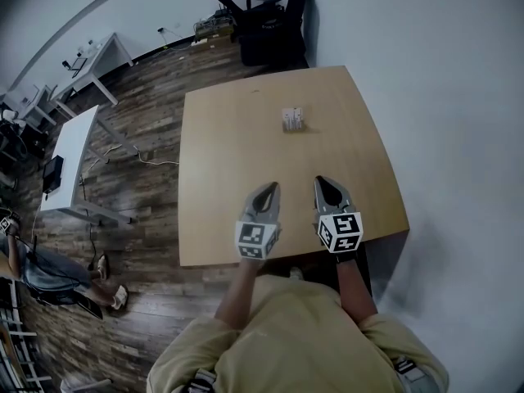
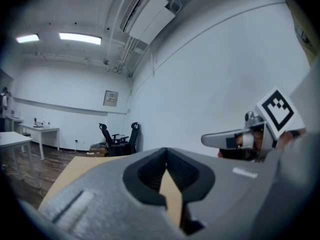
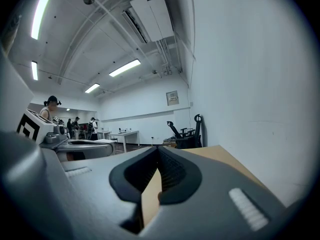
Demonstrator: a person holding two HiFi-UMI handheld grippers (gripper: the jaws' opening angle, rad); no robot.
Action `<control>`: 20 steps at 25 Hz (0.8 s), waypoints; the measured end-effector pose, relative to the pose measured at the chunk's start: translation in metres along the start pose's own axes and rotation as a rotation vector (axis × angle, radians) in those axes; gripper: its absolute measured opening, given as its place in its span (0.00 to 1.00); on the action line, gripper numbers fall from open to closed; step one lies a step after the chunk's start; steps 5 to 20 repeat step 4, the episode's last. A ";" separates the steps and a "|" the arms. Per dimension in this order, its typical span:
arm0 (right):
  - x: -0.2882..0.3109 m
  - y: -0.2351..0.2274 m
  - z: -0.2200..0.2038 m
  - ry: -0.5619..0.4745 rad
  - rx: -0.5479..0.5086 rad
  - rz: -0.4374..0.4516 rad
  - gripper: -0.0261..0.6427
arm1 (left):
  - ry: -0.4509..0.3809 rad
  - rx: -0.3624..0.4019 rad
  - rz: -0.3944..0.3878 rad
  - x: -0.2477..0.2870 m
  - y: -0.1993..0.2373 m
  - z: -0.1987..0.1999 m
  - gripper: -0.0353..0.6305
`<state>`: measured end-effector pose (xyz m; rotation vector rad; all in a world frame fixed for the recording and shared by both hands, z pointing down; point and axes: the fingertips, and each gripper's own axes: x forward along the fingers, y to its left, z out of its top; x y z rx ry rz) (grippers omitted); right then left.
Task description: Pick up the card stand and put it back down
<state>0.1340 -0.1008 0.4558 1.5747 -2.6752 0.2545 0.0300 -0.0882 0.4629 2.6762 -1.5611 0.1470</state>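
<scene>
Office, white desks point(image 1: 72, 150), swivel chairs point(image 1: 270, 15), strip lights point(image 2: 80, 38)

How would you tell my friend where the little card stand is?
Find the light wooden table by the white wall. On its far half, near the middle, sits the card stand. It is small and whitish, the only loose thing on the bare wood.

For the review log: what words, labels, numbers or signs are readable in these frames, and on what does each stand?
On the card stand: faint markings, too small to read.
On the framed notice: too blurred to read.
On the cubes of the left gripper and right gripper: black-and-white square patterns only, no words or numbers.
No legible text anywhere.
</scene>
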 end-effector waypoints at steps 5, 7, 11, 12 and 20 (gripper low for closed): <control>-0.001 0.015 -0.009 0.001 0.006 0.014 0.04 | 0.002 0.011 0.007 -0.017 0.002 -0.008 0.06; -0.001 0.015 -0.009 0.001 0.006 0.014 0.04 | 0.002 0.011 0.007 -0.017 0.002 -0.008 0.06; -0.001 0.015 -0.009 0.001 0.006 0.014 0.04 | 0.002 0.011 0.007 -0.017 0.002 -0.008 0.06; -0.001 0.015 -0.009 0.001 0.006 0.014 0.04 | 0.002 0.011 0.007 -0.017 0.002 -0.008 0.06; -0.001 0.015 -0.009 0.001 0.006 0.014 0.04 | 0.002 0.011 0.007 -0.017 0.002 -0.008 0.06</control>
